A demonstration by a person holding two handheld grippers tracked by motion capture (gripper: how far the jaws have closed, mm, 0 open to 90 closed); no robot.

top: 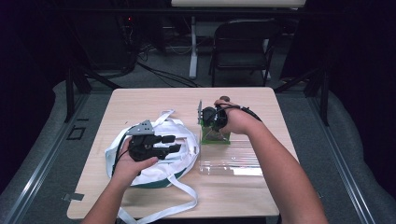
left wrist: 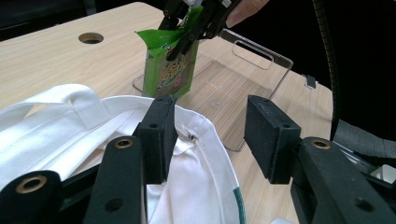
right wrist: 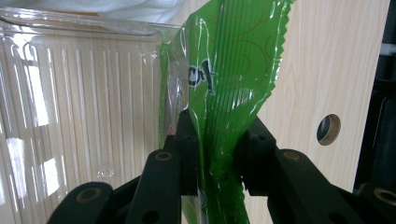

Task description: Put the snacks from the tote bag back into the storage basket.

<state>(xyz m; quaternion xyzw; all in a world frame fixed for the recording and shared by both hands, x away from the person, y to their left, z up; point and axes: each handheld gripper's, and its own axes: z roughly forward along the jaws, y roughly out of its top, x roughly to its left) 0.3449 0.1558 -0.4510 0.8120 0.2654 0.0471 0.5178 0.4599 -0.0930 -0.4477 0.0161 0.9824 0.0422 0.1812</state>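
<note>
A green snack packet (top: 215, 136) (left wrist: 168, 70) stands upright at the near end of a clear plastic tray (top: 233, 161) (left wrist: 233, 88). My right gripper (top: 211, 122) (right wrist: 217, 154) comes down on it from above, its jaws pinching the packet's crinkled top (right wrist: 229, 70). A white cloth bag (top: 182, 158) (left wrist: 56, 126) with long straps lies on the left half of the table. My left gripper (top: 172, 143) (left wrist: 212, 135) rests over the bag's rim, pointing toward the tray. Its jaws stand apart with nothing pressed between them.
The wooden table (top: 154, 100) has a round cable hole (left wrist: 91, 38) (right wrist: 328, 129) near the packet. The tray's ribbed floor (right wrist: 70, 93) stretches toward the table's right edge. A folding chair (top: 243, 44) stands beyond the far edge. One bag strap trails off the front edge.
</note>
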